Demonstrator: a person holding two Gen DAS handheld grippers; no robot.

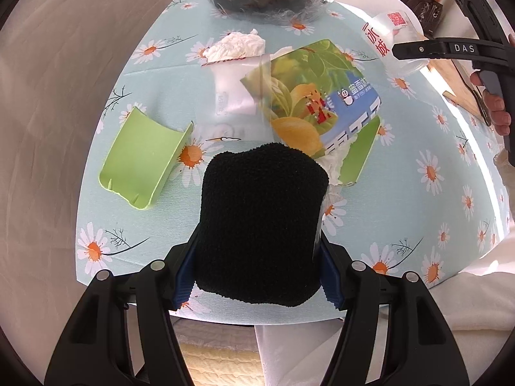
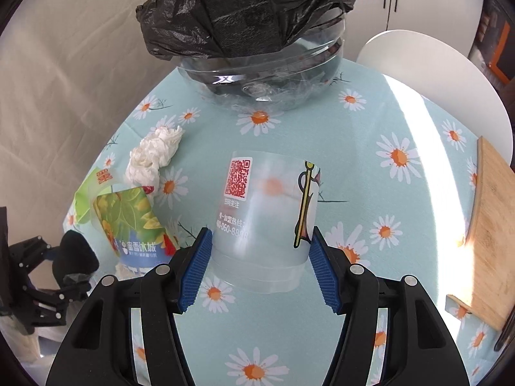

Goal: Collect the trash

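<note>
My left gripper [image 1: 257, 276] is shut on a black fuzzy sponge-like pad [image 1: 262, 225] held over the near table edge. My right gripper [image 2: 259, 270] is shut on a clear plastic cup [image 2: 270, 212] with a red QR code, held above the table; the cup also shows in the left wrist view [image 1: 391, 37]. On the table lie a crumpled white tissue [image 2: 154, 157], a printed lemon-pattern paper cup [image 1: 318, 99], a second clear cup [image 1: 231, 96] on its side, and a green cardboard piece [image 1: 141, 160]. A clear bin with a black bag [image 2: 257, 32] stands at the back.
The table has a light blue daisy cloth [image 2: 402, 122]. A wooden board [image 2: 492, 206] lies at its right edge. A white round surface [image 2: 434, 64] stands behind the table on the right. A beige curtain [image 2: 64, 64] hangs on the left.
</note>
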